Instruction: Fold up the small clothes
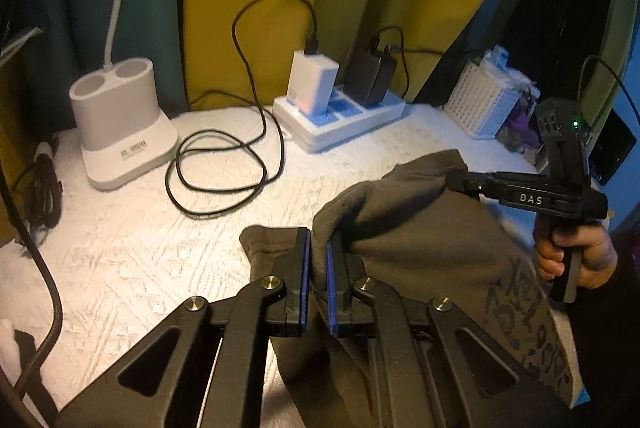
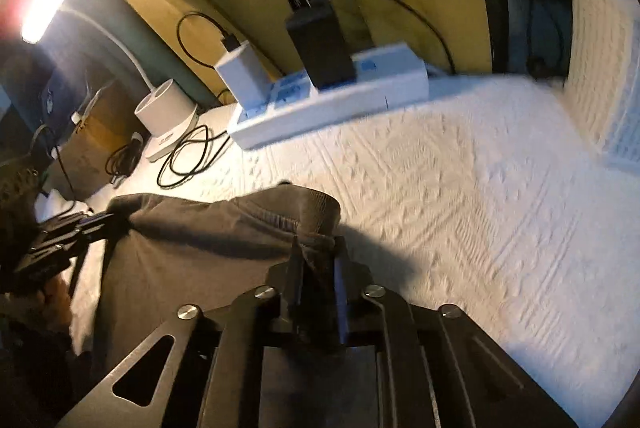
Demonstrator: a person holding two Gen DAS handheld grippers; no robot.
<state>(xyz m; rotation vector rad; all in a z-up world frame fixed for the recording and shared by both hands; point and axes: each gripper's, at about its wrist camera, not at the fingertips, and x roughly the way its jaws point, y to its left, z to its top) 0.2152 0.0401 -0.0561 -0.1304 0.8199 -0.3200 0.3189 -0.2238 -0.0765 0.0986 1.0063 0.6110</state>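
Two corners of a dark grey garment (image 1: 404,228) were pinched, one by the left gripper (image 1: 316,268) and one by the right gripper (image 2: 318,260), both clenched on cloth. It was held bunched above the white-covered table (image 1: 160,248), in front of the power strip (image 1: 340,124). No fold was finished; flattening and folding were judged still left.

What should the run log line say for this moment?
left gripper: shut on garment | right gripper: shut on garment | garment: lifted edge, rest lying on bedspread
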